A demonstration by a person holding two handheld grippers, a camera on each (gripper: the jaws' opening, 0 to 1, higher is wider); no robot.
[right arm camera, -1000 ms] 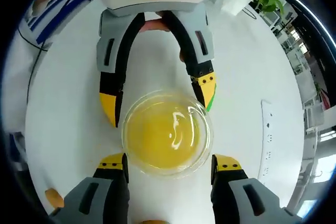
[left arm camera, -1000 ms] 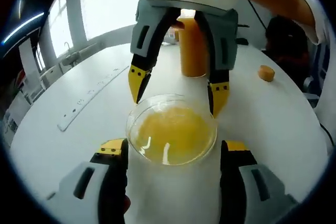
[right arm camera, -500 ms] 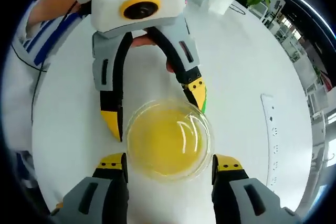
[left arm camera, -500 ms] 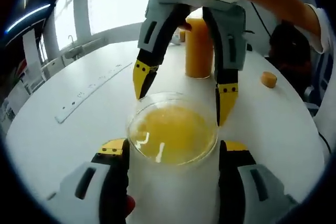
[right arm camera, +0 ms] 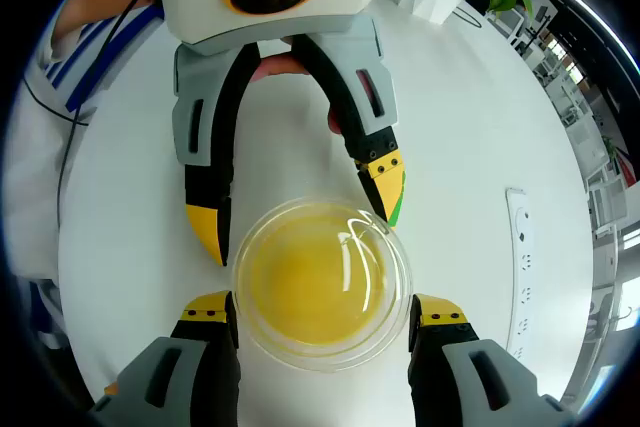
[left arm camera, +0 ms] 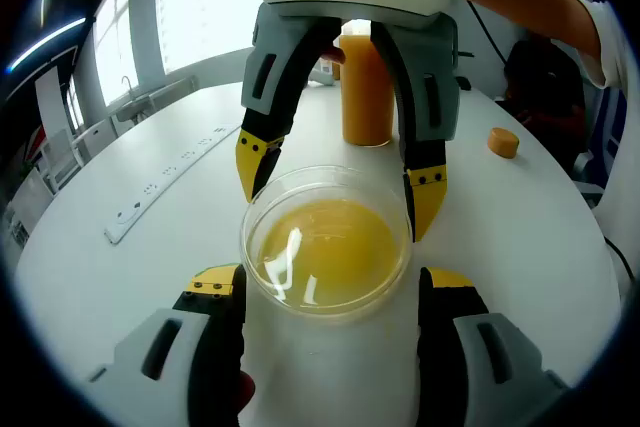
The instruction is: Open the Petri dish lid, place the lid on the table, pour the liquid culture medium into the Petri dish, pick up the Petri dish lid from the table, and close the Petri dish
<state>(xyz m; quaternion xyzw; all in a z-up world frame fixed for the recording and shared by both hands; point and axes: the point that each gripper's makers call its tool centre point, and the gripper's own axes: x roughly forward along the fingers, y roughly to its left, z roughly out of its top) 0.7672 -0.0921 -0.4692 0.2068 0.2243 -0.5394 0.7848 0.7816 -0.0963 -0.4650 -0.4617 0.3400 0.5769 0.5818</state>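
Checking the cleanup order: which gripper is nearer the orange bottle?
Right gripper: it sits between the Petri dish and the orange bottle. Left gripper is across the dish.

Grey tongs [left arm camera: 330, 292] with yellow tips, blue-striped white sleeve [right arm camera: 95, 32]

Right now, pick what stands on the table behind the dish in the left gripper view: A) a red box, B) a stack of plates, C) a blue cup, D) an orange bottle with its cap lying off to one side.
D: an orange bottle stands behind the dish, and its cap lies apart on the table.
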